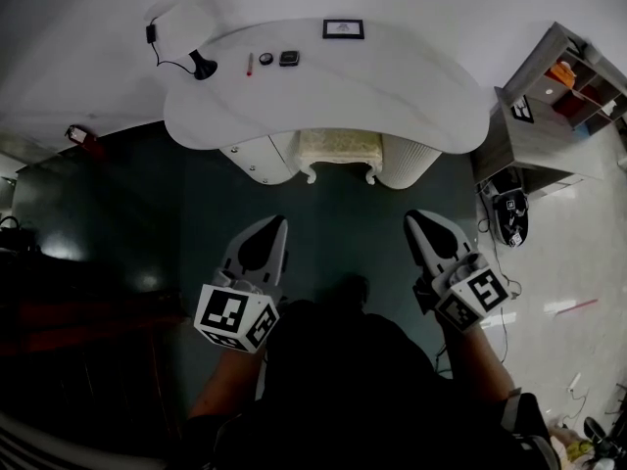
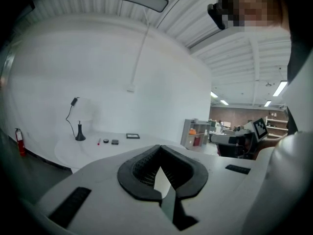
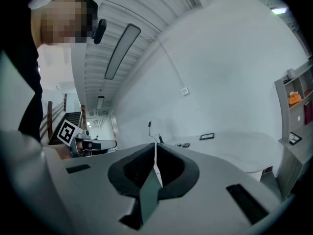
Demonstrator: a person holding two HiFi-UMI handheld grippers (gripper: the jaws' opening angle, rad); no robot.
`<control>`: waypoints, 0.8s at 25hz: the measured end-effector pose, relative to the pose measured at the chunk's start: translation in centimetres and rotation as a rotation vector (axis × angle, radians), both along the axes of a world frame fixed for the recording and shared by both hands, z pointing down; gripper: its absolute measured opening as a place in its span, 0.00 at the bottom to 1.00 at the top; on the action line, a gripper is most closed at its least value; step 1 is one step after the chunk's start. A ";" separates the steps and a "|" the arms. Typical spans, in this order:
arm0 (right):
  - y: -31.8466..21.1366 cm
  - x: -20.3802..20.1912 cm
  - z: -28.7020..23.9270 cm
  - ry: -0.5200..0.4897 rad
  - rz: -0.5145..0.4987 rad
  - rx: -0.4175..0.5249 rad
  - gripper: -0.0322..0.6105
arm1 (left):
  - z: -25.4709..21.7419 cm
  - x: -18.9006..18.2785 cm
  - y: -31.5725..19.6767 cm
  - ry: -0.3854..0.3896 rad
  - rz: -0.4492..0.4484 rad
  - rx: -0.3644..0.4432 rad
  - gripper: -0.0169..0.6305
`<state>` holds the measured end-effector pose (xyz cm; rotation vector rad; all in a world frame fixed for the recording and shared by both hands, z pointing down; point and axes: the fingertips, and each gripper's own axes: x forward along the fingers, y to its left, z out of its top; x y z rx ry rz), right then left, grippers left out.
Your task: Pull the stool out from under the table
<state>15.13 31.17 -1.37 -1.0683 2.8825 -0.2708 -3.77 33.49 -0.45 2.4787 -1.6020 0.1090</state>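
Observation:
A cream stool [image 1: 340, 154] with carved white legs stands tucked under the front edge of a white curved table [image 1: 392, 91]. My left gripper [image 1: 275, 222] and right gripper [image 1: 414, 217] hover side by side over the dark floor, well short of the stool, both pointing toward it. Each is shut with nothing between its jaws. In the left gripper view the shut left gripper [image 2: 161, 153] points toward the table [image 2: 73, 148]. In the right gripper view the shut right gripper [image 3: 155, 153] points toward the table [image 3: 244, 146]. The stool is hidden in both gripper views.
On the table lie a black lamp base [image 1: 202, 67], a red pen [image 1: 249, 64], two small dark objects [image 1: 277, 59] and a framed card [image 1: 343, 29]. A grey shelf unit [image 1: 549, 106] stands at the right, a dark device [image 1: 510, 215] and cables on the floor beside it.

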 end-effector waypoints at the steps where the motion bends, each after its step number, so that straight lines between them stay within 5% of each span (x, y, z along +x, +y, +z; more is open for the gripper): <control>1: -0.6 0.0 0.2 0.003 -0.003 -0.005 0.08 | 0.2 0.1 -0.6 0.003 -0.002 -0.006 0.05; 9: -4.8 -2.1 2.5 0.043 -0.008 -0.062 0.08 | 2.5 -0.9 -5.1 0.020 0.028 -0.050 0.05; 20: -11.1 -10.1 4.5 0.064 0.026 -0.106 0.08 | 5.6 -7.7 -11.4 0.007 0.079 -0.054 0.05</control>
